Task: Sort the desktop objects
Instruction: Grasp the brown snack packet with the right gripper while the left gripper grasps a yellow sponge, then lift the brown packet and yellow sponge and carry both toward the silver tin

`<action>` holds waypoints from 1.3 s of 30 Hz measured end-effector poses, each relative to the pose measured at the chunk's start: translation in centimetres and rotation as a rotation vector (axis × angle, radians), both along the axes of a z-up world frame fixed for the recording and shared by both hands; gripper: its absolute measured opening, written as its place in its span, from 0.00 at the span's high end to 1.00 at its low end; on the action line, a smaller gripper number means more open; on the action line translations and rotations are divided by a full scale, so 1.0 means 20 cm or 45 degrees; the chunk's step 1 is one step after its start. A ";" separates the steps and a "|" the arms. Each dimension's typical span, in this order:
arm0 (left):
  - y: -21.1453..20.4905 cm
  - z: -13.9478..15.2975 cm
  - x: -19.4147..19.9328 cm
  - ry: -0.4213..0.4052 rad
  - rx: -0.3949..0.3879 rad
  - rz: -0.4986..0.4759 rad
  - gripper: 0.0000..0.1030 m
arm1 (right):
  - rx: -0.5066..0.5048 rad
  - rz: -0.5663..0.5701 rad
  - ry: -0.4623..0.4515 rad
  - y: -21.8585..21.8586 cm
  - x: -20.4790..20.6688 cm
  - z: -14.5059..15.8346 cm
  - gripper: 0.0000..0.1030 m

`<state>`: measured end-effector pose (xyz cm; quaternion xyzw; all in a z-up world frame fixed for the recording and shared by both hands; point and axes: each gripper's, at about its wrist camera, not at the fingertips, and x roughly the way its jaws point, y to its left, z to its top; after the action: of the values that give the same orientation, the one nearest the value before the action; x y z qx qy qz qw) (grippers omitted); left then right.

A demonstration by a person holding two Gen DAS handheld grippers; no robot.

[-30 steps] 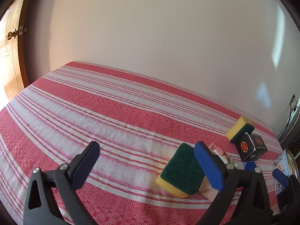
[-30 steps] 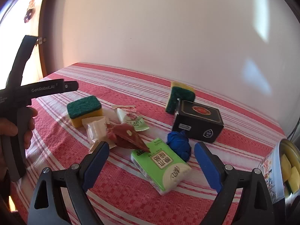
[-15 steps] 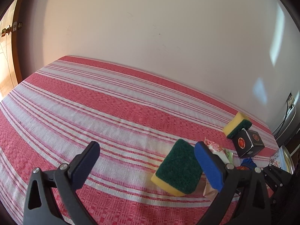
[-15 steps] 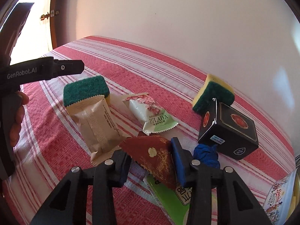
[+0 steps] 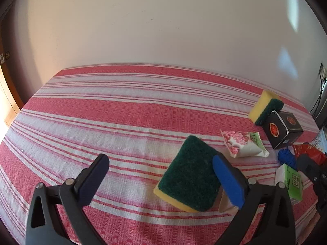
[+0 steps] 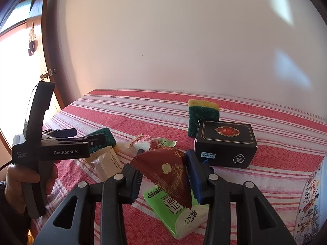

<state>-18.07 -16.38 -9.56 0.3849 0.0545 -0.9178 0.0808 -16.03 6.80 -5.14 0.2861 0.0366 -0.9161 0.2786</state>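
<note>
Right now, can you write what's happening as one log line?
right gripper: shut on dark red foil packet, lifted off striped cloth | left gripper: open, near flat green-topped sponge | black box: untouched

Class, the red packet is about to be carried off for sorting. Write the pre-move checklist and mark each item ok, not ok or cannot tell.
1. Right claw shut on the red packet: ok.
2. Packet clear of the green pack: cannot tell, they overlap in view.
3. Left claw open, holding nothing: ok.
4. Black box clear of the right claw: ok.
5. Tin has room: cannot tell, only its wall shows.
</note>
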 end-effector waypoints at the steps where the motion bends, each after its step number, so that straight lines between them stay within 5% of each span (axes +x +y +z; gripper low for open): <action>1: 0.03 0.01 0.00 0.003 -0.032 -0.024 0.00 | -0.004 -0.005 0.002 0.00 0.02 -0.01 0.58; 8: 0.23 -0.07 -0.09 -0.164 -0.207 -0.190 0.02 | -0.064 -0.023 -0.007 0.04 0.04 -0.02 0.58; 9: 0.21 -0.06 -0.09 -0.145 -0.159 -0.191 0.17 | -0.073 -0.030 -0.009 0.05 0.04 -0.01 0.58; 13: 0.11 -0.05 -0.09 -0.129 0.038 -0.203 0.33 | -0.084 -0.048 -0.019 0.07 0.04 -0.01 0.58; 17: 0.07 -0.03 -0.05 -0.081 0.113 -0.203 0.59 | -0.089 -0.059 -0.014 0.08 0.05 0.00 0.58; 21: 0.06 0.05 0.05 0.033 0.051 -0.124 0.68 | -0.108 -0.084 0.010 0.10 0.06 0.00 0.58; 30: 0.01 0.22 0.35 0.385 0.069 -0.077 0.69 | -0.003 -0.222 0.341 0.08 0.19 0.06 0.58; 32: 0.01 0.22 0.33 0.350 0.085 -0.092 0.66 | 0.010 -0.233 0.379 0.08 0.22 0.07 0.58; 35: 0.01 0.16 0.23 0.229 0.106 -0.037 0.47 | 0.006 -0.243 0.378 0.09 0.22 0.08 0.58; 39: -0.05 0.03 0.15 0.065 0.243 -0.004 0.47 | -0.011 -0.251 0.349 0.10 0.19 0.08 0.58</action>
<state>-15.15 -17.42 -8.99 0.3675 0.1431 -0.9180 0.0409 -12.24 8.89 -3.60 0.1592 0.0419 -0.9696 0.1809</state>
